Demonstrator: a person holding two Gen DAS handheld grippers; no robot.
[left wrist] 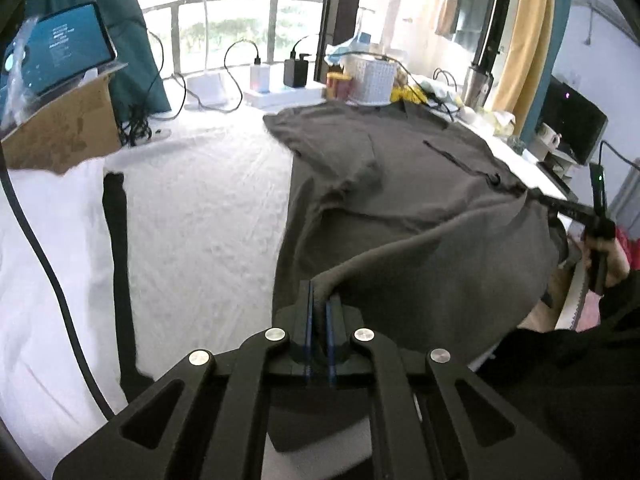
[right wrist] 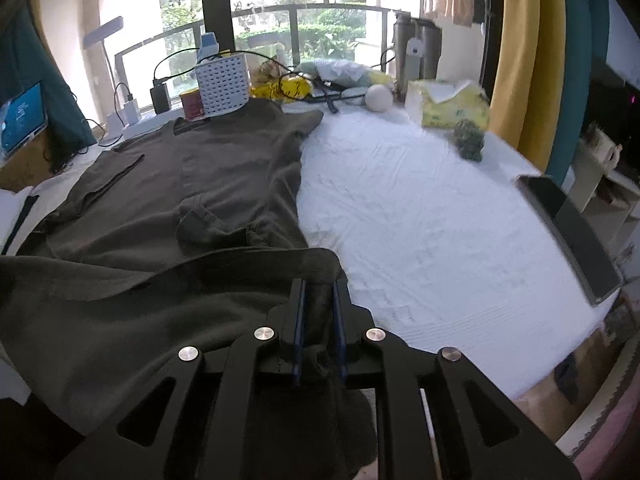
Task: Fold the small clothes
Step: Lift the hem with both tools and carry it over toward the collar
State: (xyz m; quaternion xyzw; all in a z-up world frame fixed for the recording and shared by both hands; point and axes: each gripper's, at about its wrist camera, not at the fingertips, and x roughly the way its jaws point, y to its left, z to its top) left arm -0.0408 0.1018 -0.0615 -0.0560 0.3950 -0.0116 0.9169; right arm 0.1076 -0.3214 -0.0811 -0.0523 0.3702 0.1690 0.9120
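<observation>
Olive shirt (left wrist: 400,184) hem pinched in left claw (left wrist: 320,300) and right claw (right wrist: 319,300).

Both wrist views look down, close, sharing the shirt (left wrist: 400,184).

A white-covered table (right wrist: 420,216) carries everything. Ahead of the fingers lies a dark olive shirt (right wrist: 208,168). Beyond it, at the far edge, stand a white perforated basket (right wrist: 222,82), a tissue pack (right wrist: 448,104) and a white ball (right wrist: 378,97).
</observation>
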